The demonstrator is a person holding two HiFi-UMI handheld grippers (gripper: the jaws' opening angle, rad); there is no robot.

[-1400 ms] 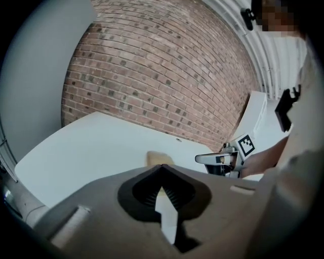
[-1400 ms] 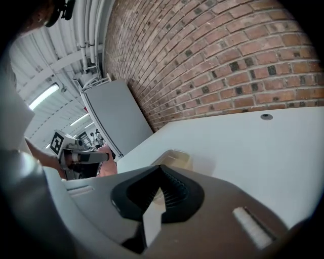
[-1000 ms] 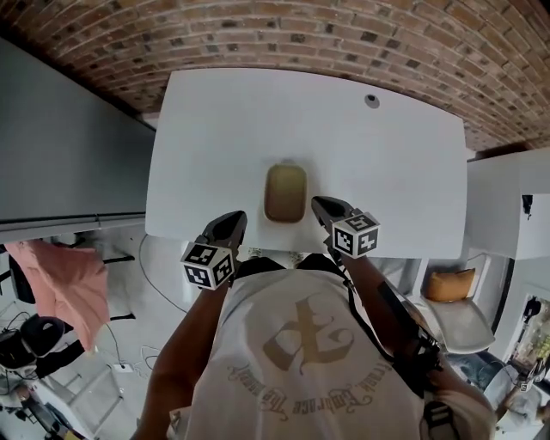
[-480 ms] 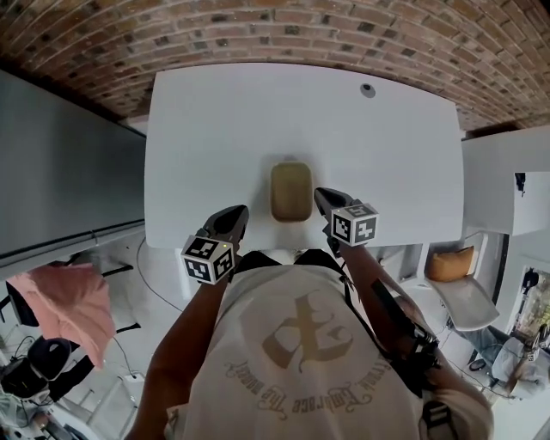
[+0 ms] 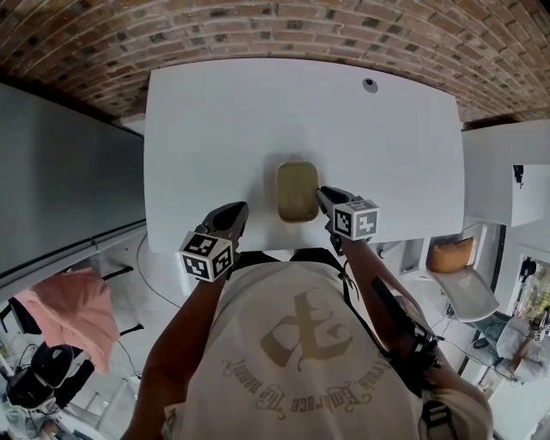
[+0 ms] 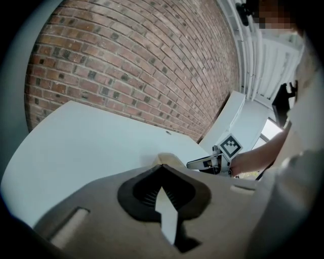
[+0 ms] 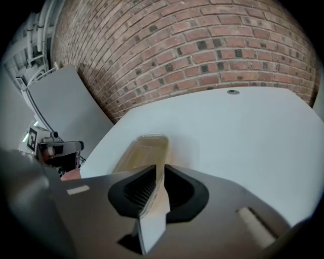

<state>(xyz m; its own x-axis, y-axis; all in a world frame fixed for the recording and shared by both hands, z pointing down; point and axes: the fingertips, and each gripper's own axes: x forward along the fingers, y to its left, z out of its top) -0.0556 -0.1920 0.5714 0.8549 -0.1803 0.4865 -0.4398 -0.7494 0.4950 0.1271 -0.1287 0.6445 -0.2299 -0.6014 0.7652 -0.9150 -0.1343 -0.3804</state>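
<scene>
At the bottom of the head view, a person in a white shirt (image 5: 301,344) with a tan print holds a gripper in each hand. Lower left of centre, the left gripper (image 5: 235,212) sits over the near edge of the white bench (image 5: 206,129). Its own view shows its jaws pressed together with nothing between them. It is apart from the tray (image 5: 296,191), which lies to its upper right.

Just right of centre, the right gripper (image 5: 324,198) meets the tray's near right corner. The right gripper view shows its jaws closed on the tray's thin rim, with the tan wall running up between them.

At the centre of the frame, the tray is a shallow, translucent tan rectangle with rounded corners. It lies flat close to the bench's near edge, its long side pointing away from the person.

Farther back, a small round hole (image 5: 369,85) marks the bench's upper right. A grey panel (image 5: 60,155) fills the left side, and a brick wall (image 5: 275,26) spans the top.
</scene>
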